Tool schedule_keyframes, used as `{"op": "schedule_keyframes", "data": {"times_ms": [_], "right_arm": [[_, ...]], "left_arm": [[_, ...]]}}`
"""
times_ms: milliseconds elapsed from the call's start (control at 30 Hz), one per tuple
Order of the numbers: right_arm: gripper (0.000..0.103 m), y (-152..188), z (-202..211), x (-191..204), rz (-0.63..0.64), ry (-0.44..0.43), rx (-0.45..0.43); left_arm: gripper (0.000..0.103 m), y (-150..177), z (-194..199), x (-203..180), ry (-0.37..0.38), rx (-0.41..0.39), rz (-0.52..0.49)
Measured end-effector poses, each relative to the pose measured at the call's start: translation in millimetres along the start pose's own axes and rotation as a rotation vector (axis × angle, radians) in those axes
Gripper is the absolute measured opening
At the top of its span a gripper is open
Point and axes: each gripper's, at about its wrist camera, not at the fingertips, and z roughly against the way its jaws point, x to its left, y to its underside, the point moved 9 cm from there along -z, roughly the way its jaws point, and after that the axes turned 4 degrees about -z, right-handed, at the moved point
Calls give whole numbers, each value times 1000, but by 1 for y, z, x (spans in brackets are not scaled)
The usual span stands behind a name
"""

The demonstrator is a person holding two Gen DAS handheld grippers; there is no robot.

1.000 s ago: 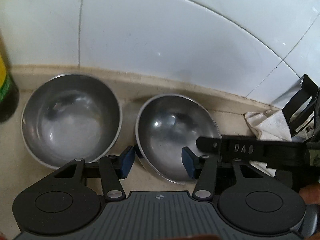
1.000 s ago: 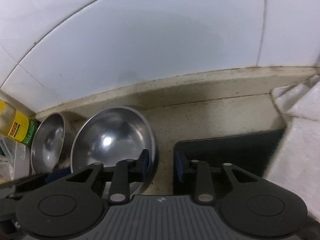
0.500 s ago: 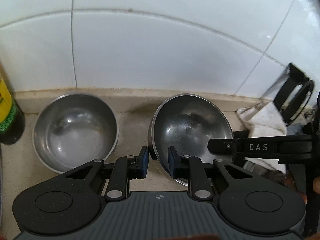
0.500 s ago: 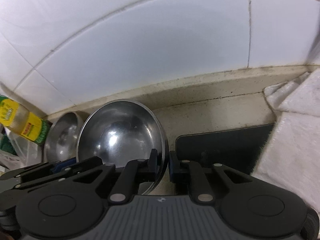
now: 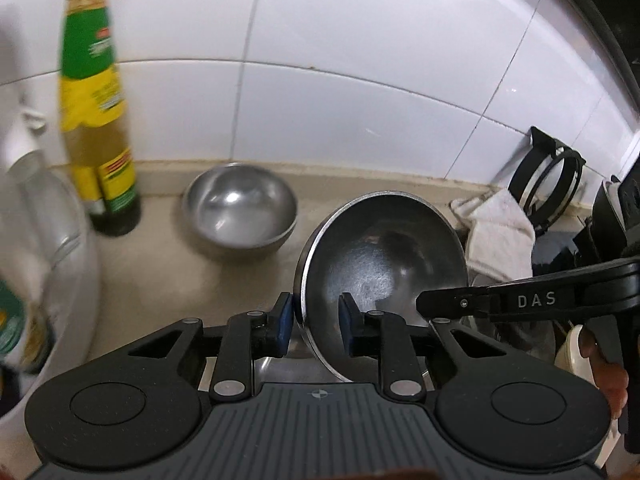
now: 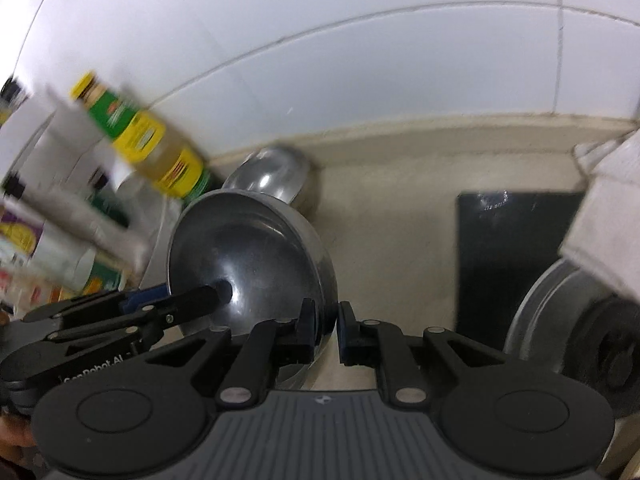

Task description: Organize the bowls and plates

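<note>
Both grippers hold one steel bowl [image 5: 380,256] by its rim, tilted and lifted off the beige counter [image 5: 160,280]. My left gripper [image 5: 316,322] is shut on the bowl's near left rim, with a blue pad on each side of the wall. In the right wrist view the same bowl [image 6: 248,248] has its right wall pinched by my right gripper [image 6: 328,326], which is shut on it. A second steel bowl [image 5: 240,208] stands upright on the counter by the tiled wall; in the right wrist view this second bowl [image 6: 276,176] shows behind the held one.
A green and yellow sauce bottle [image 5: 96,120] stands left of the resting bowl, beside a white container [image 5: 48,240]. To the right lie a white cloth [image 5: 500,236] and a black rack [image 5: 552,184]. A black mat [image 6: 516,248] and a round lid [image 6: 560,320] lie on the right.
My left gripper closed on the bowl's rim. Both grippers then rose and drew back from the wall with the bowl, which left the counter and tilted.
</note>
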Motion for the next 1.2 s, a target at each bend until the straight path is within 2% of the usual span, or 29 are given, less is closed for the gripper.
{"op": "schedule_keyframes", "data": {"times_ms": [167, 300, 333, 500, 667, 733, 933, 1000, 1200], "right_arm": [[15, 22, -20, 13, 21, 21, 68], [18, 26, -17, 15, 69, 60, 35], [23, 24, -14, 15, 67, 53, 30], [23, 17, -8, 12, 80, 80, 7], [23, -11, -13, 7, 54, 73, -37], [23, -28, -21, 7, 43, 65, -55], [24, -71, -63, 12, 29, 31, -53], [24, -81, -79, 13, 27, 22, -50], [26, -97, -120, 10, 26, 24, -17]], "left_arm": [[32, 19, 7, 14, -16, 18, 28], [32, 29, 12, 25, -34, 19, 35], [32, 29, 14, 29, -43, 11, 36], [37, 17, 21, 40, -57, -33, 63], [38, -3, 5, 52, -73, -55, 118], [43, -13, -6, 58, -76, -57, 150], [50, -39, -51, 75, -92, -34, 249], [55, -48, -64, 77, -103, -36, 247], [59, -54, -95, 87, -149, -9, 244]]}}
